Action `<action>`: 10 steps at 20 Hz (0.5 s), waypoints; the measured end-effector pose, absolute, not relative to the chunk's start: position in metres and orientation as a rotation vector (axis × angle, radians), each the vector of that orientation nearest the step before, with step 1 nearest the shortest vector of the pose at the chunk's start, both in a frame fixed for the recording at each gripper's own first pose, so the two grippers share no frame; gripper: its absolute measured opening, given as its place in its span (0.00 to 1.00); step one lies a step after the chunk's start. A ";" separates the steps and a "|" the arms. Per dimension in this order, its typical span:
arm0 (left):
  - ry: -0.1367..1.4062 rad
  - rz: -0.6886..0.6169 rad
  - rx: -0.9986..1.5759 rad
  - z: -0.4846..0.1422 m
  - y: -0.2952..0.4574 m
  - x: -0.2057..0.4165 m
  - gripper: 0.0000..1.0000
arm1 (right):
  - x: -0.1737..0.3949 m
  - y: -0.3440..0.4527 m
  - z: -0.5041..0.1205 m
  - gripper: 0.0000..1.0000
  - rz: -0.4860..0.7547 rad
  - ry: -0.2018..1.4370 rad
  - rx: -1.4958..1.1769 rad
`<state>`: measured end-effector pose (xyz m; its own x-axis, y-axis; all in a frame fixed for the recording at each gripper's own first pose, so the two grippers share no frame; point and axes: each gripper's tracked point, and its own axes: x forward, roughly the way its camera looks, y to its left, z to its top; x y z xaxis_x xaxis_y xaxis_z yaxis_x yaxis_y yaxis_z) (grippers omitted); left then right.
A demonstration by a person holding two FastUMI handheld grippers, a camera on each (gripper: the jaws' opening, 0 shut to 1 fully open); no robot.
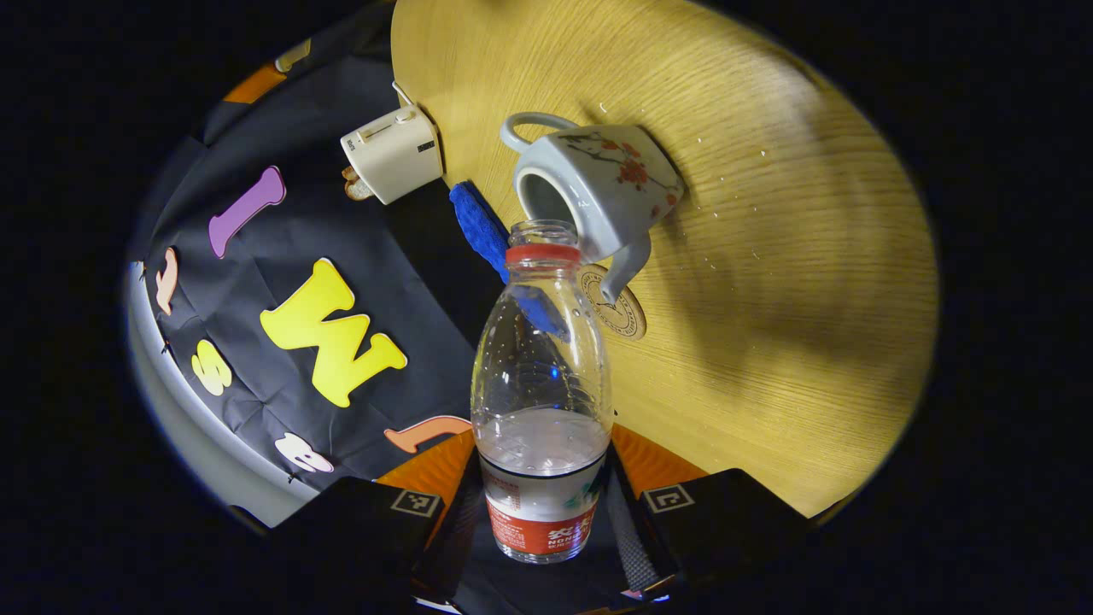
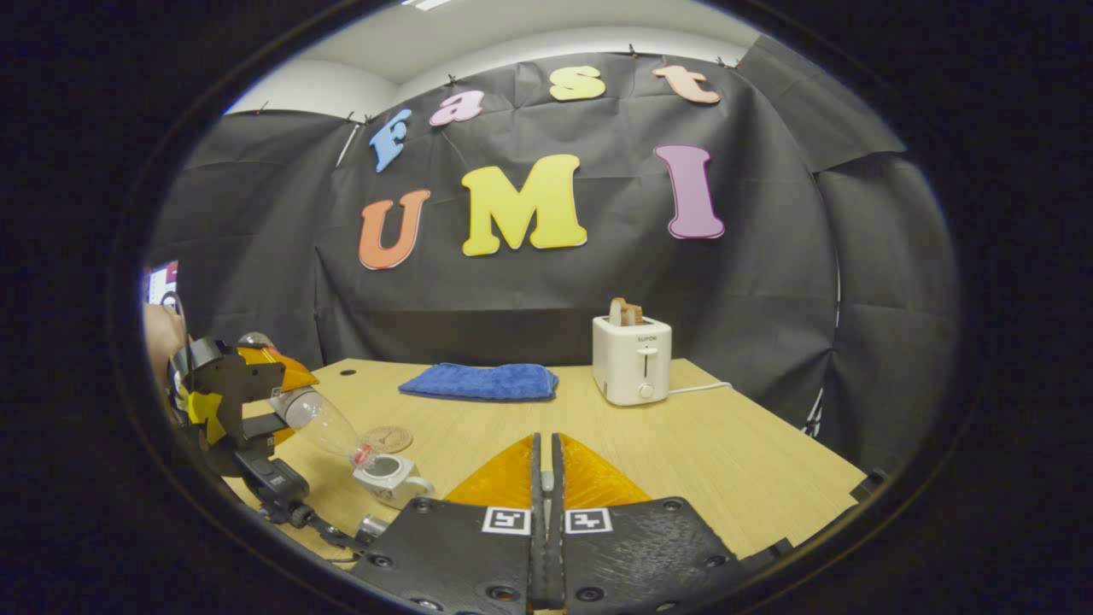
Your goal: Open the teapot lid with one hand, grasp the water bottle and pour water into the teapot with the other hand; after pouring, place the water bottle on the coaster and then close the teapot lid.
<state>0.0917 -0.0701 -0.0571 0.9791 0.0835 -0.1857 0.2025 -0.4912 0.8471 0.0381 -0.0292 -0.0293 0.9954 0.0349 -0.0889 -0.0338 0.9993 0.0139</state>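
Your left tongs [image 1: 546, 512] clamp the clear plastic water bottle [image 1: 542, 384], tipped, mouth at the lidless grey floral teapot [image 1: 598, 192] near the counter's left edge: pouring underway. Right tongs [image 2: 544, 478] pressed together, lid unseen. Coaster [image 1: 616, 309] placement, closing remain.

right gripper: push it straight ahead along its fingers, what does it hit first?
Probably the bare table first, if anything. The right gripper points between the blue towel and the toaster, toward the gap, with the cloth wall behind. Fisheye depth is unclear, so clearance past the towel's near end is uncertain.
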 end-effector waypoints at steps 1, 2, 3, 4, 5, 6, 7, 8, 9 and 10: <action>0.199 -0.146 2.089 -0.057 -0.071 0.092 0.71 | 0.038 -0.027 -0.029 0.00 0.041 0.091 0.015; 0.200 -0.144 2.094 -0.057 -0.070 0.092 0.71 | 0.037 -0.027 -0.030 0.00 0.043 0.093 0.015; 0.202 -0.144 2.096 -0.057 -0.070 0.093 0.71 | 0.037 -0.027 -0.031 0.00 0.043 0.095 0.014; 0.201 -0.144 2.097 -0.057 -0.070 0.093 0.71 | 0.038 -0.027 -0.031 0.00 0.044 0.097 0.015; 0.206 -0.142 2.098 -0.057 -0.069 0.092 0.71 | 0.038 -0.027 -0.031 0.00 0.044 0.099 0.016; 0.204 -0.142 2.101 -0.057 -0.070 0.093 0.75 | 0.038 -0.027 -0.032 0.00 0.043 0.100 0.017; 0.202 -0.134 2.108 -0.056 -0.070 0.093 0.71 | 0.038 -0.027 -0.032 0.00 0.043 0.102 0.017; 0.200 -0.134 2.108 -0.056 -0.071 0.093 0.71 | 0.038 -0.027 -0.033 0.00 0.045 0.105 0.019; 0.195 -0.139 2.102 -0.056 -0.071 0.094 0.71 | 0.038 -0.027 -0.033 0.00 0.048 0.108 0.023; 0.194 -0.147 2.085 -0.057 -0.069 0.095 0.71 | 0.038 -0.027 -0.034 0.00 0.047 0.111 0.024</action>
<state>0.0950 -0.0692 -0.0570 0.9798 0.0776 -0.1841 0.1982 -0.4911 0.8483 0.0380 -0.0271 -0.0340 0.9928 0.0487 -0.1098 -0.0460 0.9986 0.0265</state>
